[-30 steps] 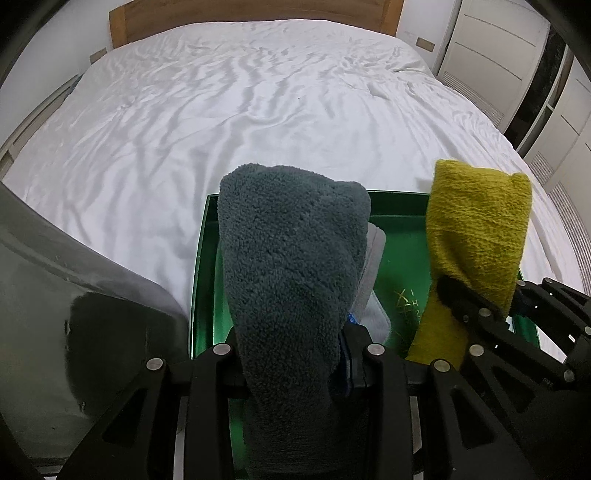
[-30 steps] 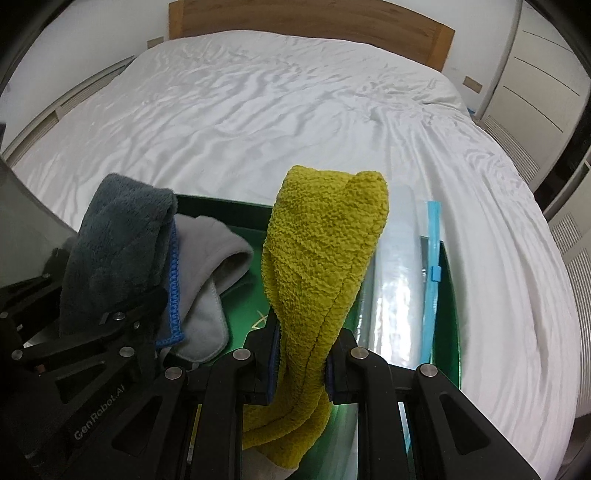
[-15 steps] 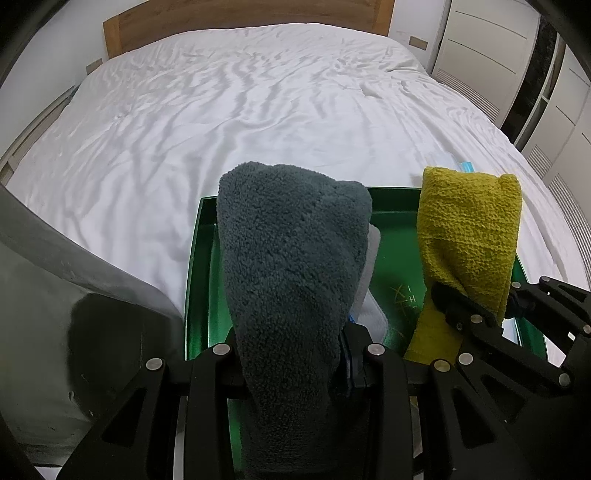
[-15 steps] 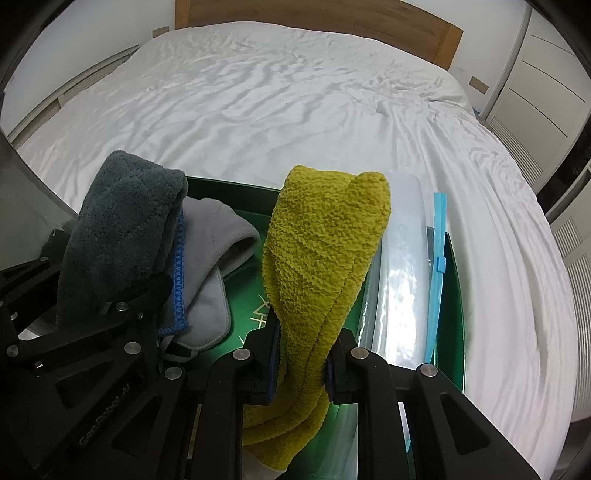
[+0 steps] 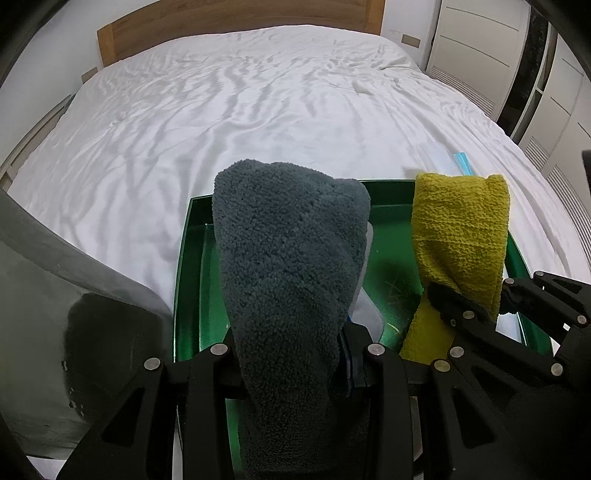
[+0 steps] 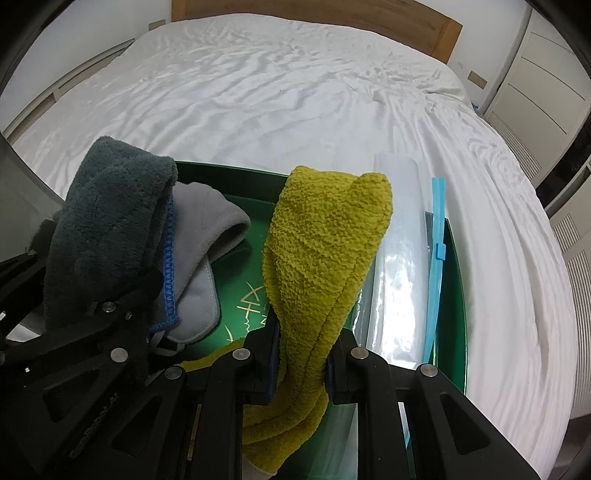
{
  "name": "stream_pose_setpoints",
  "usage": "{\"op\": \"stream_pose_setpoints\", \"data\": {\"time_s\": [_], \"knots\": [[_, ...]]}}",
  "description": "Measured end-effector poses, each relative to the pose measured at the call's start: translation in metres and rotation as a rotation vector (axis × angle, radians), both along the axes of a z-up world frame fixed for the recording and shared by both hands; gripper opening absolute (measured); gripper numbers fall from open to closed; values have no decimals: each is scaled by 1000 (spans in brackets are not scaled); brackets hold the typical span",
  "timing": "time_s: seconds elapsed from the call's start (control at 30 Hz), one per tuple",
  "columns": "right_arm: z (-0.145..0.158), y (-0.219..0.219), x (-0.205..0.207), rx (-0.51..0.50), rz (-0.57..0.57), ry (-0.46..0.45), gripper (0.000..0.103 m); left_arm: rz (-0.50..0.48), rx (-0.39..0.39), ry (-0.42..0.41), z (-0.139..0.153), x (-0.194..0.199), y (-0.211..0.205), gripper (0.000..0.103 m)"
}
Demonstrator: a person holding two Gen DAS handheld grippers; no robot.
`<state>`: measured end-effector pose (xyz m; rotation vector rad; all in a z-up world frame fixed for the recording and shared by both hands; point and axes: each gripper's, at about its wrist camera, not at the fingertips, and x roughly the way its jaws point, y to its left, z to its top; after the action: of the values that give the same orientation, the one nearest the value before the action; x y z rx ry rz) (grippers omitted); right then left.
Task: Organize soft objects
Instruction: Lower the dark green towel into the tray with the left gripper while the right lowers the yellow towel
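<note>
My left gripper [image 5: 291, 354] is shut on a dark grey fluffy cloth [image 5: 284, 266] with blue edging, held up over a green tray [image 5: 188, 258]. It also shows at the left of the right wrist view [image 6: 107, 214], with a lighter grey side [image 6: 207, 240] drooping. My right gripper [image 6: 301, 350] is shut on a mustard-yellow cloth [image 6: 325, 243], held up over the same tray [image 6: 452, 280]. The yellow cloth shows at the right of the left wrist view [image 5: 461, 236].
The tray lies on a bed with a rumpled white sheet [image 5: 240, 122] and a wooden headboard [image 5: 221, 26]. A clear zip bag [image 6: 399, 258] with a blue slider [image 6: 439, 251] lies along the tray's right side. White wardrobes [image 5: 480, 48] stand to the right.
Both grippers have lifted and drawn back slightly with their cloths. More of the bed and headboard shows, and the tray sits lower in both views.
</note>
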<state>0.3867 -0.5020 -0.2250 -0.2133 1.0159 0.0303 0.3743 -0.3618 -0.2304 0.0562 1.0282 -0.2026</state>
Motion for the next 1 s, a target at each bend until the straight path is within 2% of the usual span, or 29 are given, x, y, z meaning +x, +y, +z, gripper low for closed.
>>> {"op": "stream_pose_setpoints", "data": {"time_s": [0.8, 1.0], "knots": [[-9, -2, 2, 4, -13, 4, 20, -6, 8, -13, -4, -2, -4, 32], [-12, -3, 2, 1, -17, 6, 21, -1, 6, -11, -7, -2, -3, 36]]}}
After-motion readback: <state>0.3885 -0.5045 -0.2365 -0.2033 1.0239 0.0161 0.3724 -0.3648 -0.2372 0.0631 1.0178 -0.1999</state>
